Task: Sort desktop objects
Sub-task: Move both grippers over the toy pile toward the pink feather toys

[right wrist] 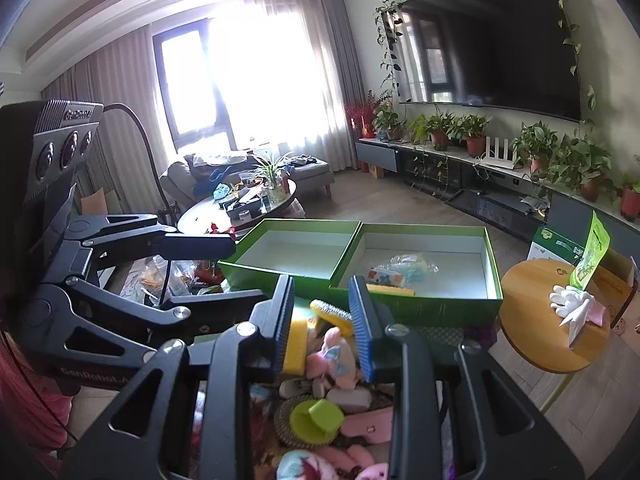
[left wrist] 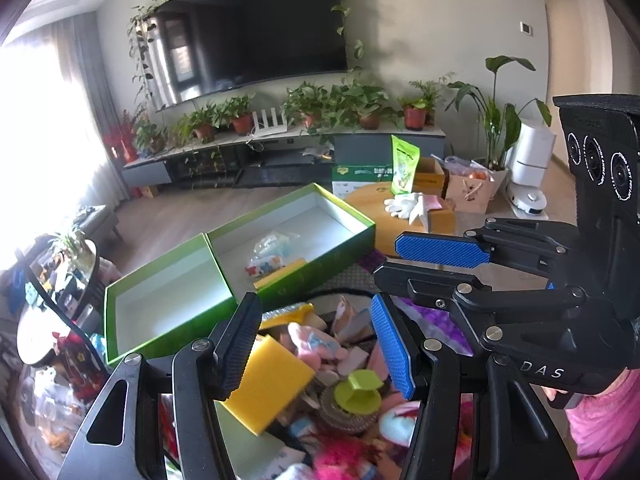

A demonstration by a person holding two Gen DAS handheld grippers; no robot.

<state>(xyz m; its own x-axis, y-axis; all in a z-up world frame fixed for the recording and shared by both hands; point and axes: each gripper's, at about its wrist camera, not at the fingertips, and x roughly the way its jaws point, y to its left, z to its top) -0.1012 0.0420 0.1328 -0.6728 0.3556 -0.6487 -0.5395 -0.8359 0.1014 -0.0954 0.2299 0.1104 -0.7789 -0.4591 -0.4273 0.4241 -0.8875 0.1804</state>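
A: Where's the yellow block from each hand-held gripper?

B: Just below the left hand-held gripper, jaws wide and empty; its long edge runs toward the boxes. The right hand-held gripper stands narrower, empty, over the pink plush.

A: Beyond?

B: Cluttered tabletop, then two green boxes, the right one part-filled; TV wall behind.

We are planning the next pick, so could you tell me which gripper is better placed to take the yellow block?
Probably the left gripper: its open fingers frame the yellow block, close to one finger. The right gripper is narrower and centred over the pink plush toy.
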